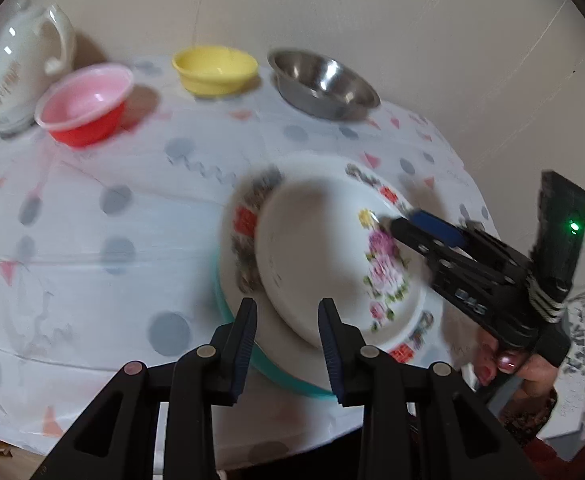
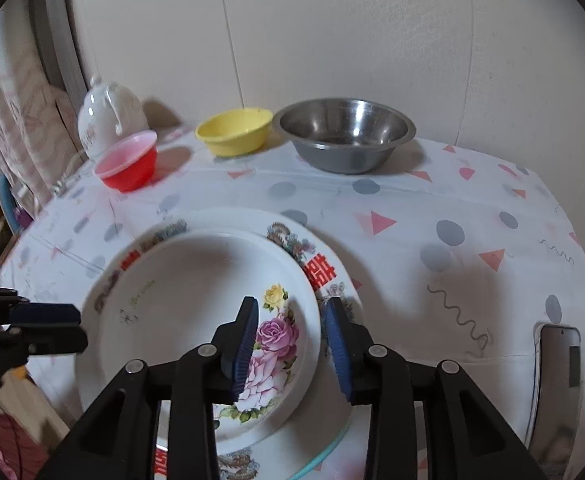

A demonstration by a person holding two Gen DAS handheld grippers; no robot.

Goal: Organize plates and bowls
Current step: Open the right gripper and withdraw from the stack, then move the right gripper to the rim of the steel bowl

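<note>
A white rose-patterned plate [image 2: 180,312] lies on top of a larger patterned plate [image 2: 324,272], which rests on a teal-rimmed plate [image 1: 228,308] at the table's near edge. My right gripper [image 2: 292,344] is open, its jaws on either side of the rose plate's right rim. My left gripper [image 1: 288,340] is open at the stack's near-left edge. The rose plate also shows in the left wrist view [image 1: 324,252]. A red bowl [image 2: 128,164], a yellow bowl [image 2: 234,130] and a steel bowl [image 2: 344,132] stand along the back.
A white teapot [image 2: 108,116] stands at the back left behind the red bowl. A phone [image 2: 556,384] lies at the table's right edge. The wall is close behind the bowls. The patterned tablecloth [image 2: 432,208] covers the table.
</note>
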